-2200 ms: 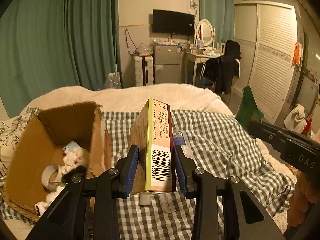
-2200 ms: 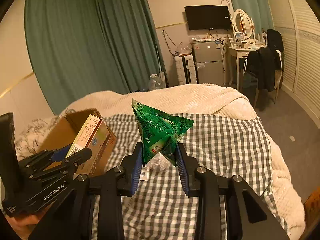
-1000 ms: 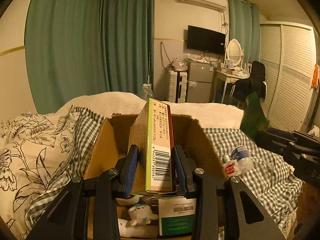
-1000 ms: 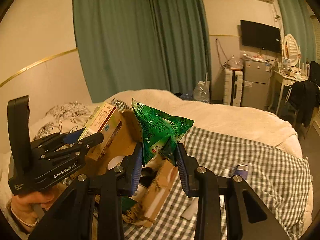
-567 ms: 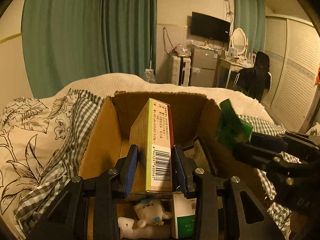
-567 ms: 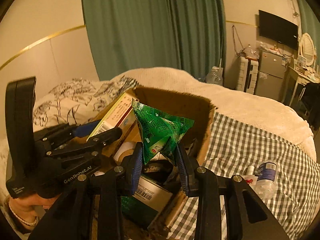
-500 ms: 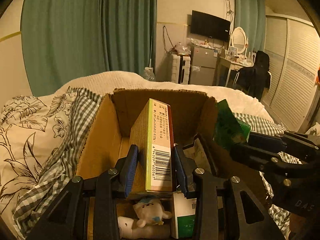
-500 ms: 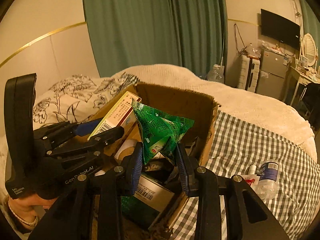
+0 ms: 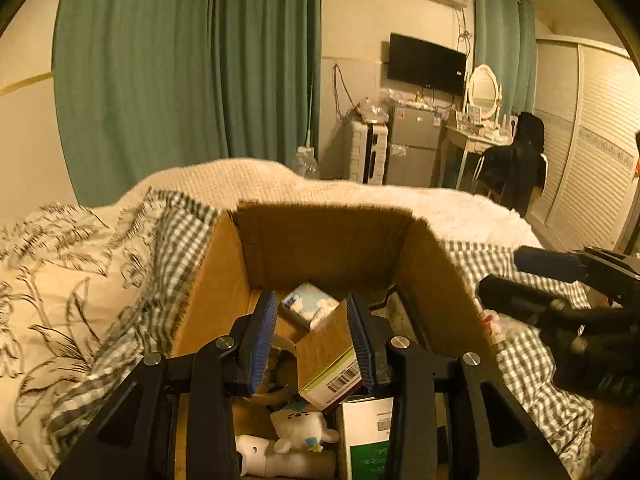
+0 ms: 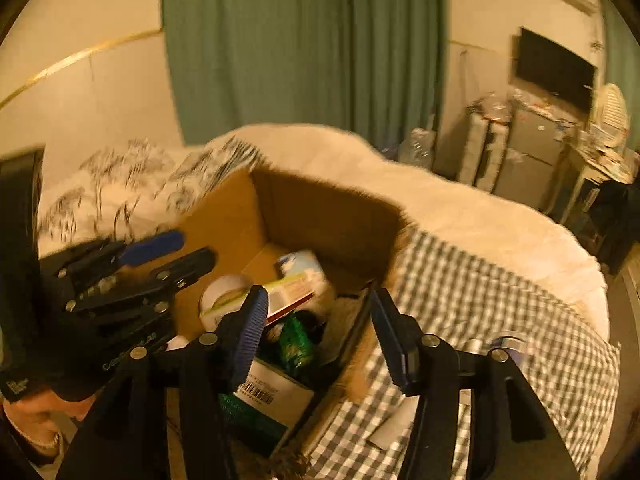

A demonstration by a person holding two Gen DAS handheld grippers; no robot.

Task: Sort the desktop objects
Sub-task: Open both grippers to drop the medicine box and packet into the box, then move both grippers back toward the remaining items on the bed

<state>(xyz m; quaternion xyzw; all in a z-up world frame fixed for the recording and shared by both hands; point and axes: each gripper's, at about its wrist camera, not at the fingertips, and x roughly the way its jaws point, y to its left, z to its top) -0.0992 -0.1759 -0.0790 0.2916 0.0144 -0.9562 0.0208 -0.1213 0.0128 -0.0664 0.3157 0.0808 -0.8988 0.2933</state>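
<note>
left wrist view: the left gripper [image 9: 312,336] is hovering over the cardboard box [image 9: 324,240] on the bed [image 9: 120,280], its jaws just having been opening; the carton with a barcode [image 9: 328,364] is tilting between them, leaning at the right pad, the left pad standing clear.
box contents: a plush toy [image 9: 298,426] and a tissue pack [image 9: 308,304] are lying inside.
right wrist view: the right gripper [image 10: 316,328] is standing wide with nothing gripped, jaws just having been opening; the green snack bag [image 10: 296,344] is lying in the cardboard box below, beside the carton.
</note>
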